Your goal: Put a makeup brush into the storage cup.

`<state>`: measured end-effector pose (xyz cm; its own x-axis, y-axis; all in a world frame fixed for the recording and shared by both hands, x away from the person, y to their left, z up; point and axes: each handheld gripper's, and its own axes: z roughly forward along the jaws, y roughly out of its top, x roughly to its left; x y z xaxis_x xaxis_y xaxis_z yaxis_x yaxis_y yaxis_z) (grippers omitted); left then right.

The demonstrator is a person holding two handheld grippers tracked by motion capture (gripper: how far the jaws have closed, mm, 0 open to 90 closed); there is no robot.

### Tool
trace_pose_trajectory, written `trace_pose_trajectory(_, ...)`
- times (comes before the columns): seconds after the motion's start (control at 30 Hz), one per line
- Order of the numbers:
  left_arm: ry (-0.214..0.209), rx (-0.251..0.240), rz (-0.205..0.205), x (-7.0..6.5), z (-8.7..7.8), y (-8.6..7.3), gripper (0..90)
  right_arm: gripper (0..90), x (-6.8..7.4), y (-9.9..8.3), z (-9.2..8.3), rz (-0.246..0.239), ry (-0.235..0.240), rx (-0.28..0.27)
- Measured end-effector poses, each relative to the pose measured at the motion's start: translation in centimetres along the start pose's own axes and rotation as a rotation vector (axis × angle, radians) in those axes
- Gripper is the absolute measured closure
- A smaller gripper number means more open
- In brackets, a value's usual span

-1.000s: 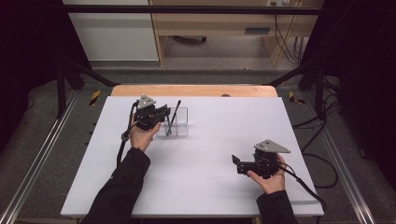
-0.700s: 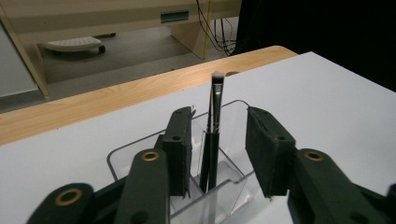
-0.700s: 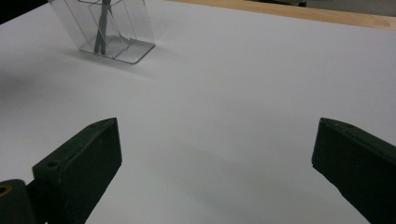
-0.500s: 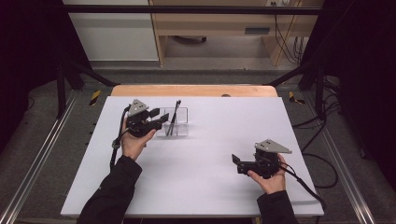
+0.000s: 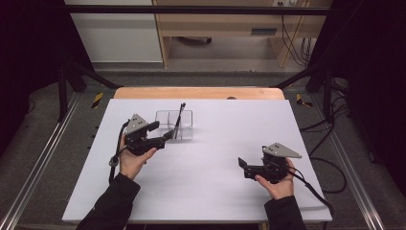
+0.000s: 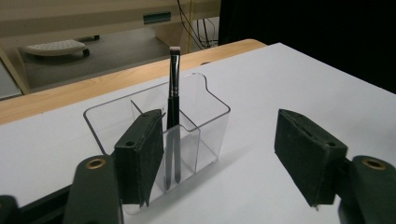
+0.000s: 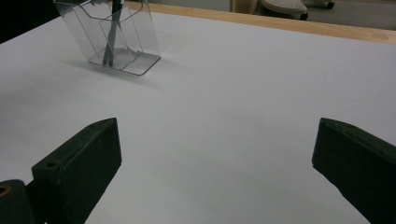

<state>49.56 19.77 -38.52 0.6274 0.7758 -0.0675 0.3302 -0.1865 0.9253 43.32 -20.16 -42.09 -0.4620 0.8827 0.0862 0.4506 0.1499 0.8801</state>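
Note:
A clear plastic organizer (image 5: pixel 165 117) with several compartments stands at the back left of the white board (image 5: pixel 210 143). A black makeup brush (image 5: pixel 179 120) leans upright in it, bristles up. My left gripper (image 5: pixel 163 132) sits just left of the organizer, pointing at it. Its jaws have just been opening and hold nothing. In the left gripper view the brush (image 6: pixel 173 98) and organizer (image 6: pixel 212 126) stand beyond my left gripper (image 6: pixel 219 140). My right gripper (image 5: pixel 242 167) rests open at the front right. In the right gripper view the open gripper (image 7: pixel 215 158) faces bare board, with the organizer (image 7: pixel 135 37) far off.
A wooden table edge (image 5: pixel 198 92) runs behind the board. Metal rails (image 5: pixel 43 158) flank both sides, and cables (image 5: pixel 330 167) trail on the right. A low shelf unit (image 5: pixel 225 28) stands past the table.
My left gripper has drawn back to the left, away from the organizer, and its jaws have spread apart. The brush stays standing in the organizer. The right hand has kept still.

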Motion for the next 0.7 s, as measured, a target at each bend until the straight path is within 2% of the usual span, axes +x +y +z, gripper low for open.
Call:
trace_pose_trajectory(0.33,-0.014,0.009,-0.006,-0.6,-1.8,-1.4,20.9,1.8,0.0,0.1,-0.2,-0.003,0.004,-0.006)
trace_pose_trajectory(0.43,-0.022,0.018,-0.019,-0.7,-2.1,-2.0,19.0,1.8,-0.1,0.1,-0.3,-0.003,0.004,-0.01)
trace_pose_trajectory(0.7,-0.025,0.059,-0.019,-1.0,-2.7,-3.9,14.4,1.8,-0.1,0.1,-0.3,-0.002,0.008,-0.012)
